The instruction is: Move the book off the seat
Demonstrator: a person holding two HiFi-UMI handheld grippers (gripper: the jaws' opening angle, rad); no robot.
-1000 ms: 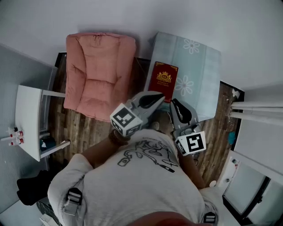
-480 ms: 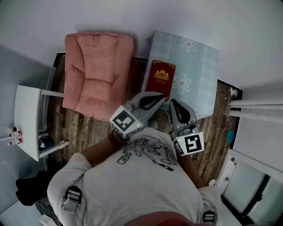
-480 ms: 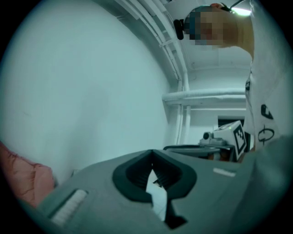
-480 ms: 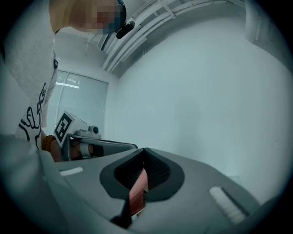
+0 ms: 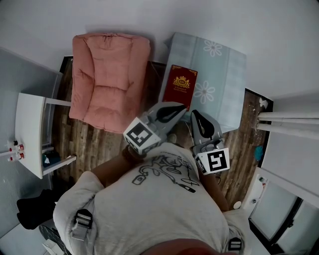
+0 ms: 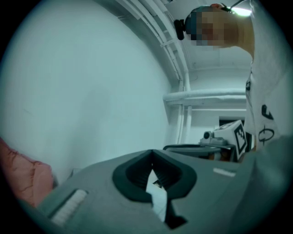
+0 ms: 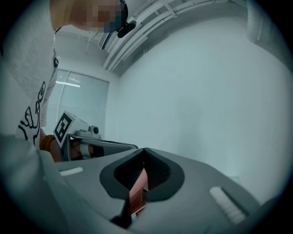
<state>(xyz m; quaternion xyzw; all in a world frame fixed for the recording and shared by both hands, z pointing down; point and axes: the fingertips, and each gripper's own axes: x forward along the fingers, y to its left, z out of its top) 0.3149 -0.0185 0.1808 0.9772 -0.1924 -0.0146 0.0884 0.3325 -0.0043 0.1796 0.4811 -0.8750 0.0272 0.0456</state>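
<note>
Left tool (image 5: 181, 107), right tool (image 5: 196, 115) closed, empty. Book (image 5: 179, 87) flat on seat (image 5: 225, 69), long axis toward wall (image 5: 149, 15).

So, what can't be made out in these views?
The book's cover print: too small in the head view; the right gripper view shows only a red sliver past the shut right claw.
The seat's near edge: covered by the left claw and right claw in the head view.
The small bottles on the white shelf: too small to identify, head view.
</note>
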